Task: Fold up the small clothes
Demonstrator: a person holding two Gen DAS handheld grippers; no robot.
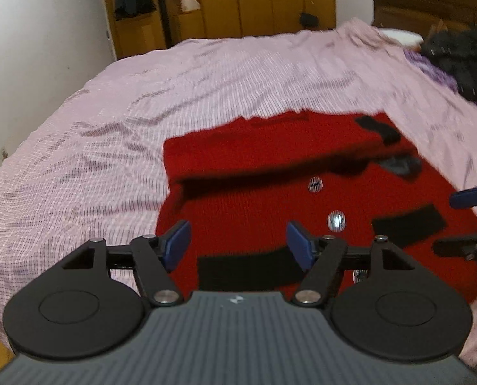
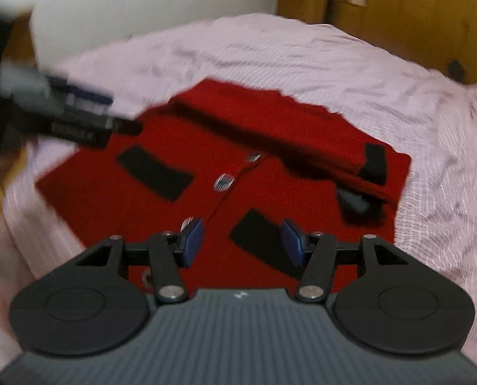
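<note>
Tool pair, left tool and right tool, both wide and empty over red cardigan; risks snagging folded sleeve and spoiling fold.

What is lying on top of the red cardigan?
On the red cardigan lie its own folded sleeve with a black cuff, black pocket patches and round buttons. Whatever the sleeve covers stays hidden.

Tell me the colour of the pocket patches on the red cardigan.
Black pocket patches, clearest in the right wrist view.
</note>
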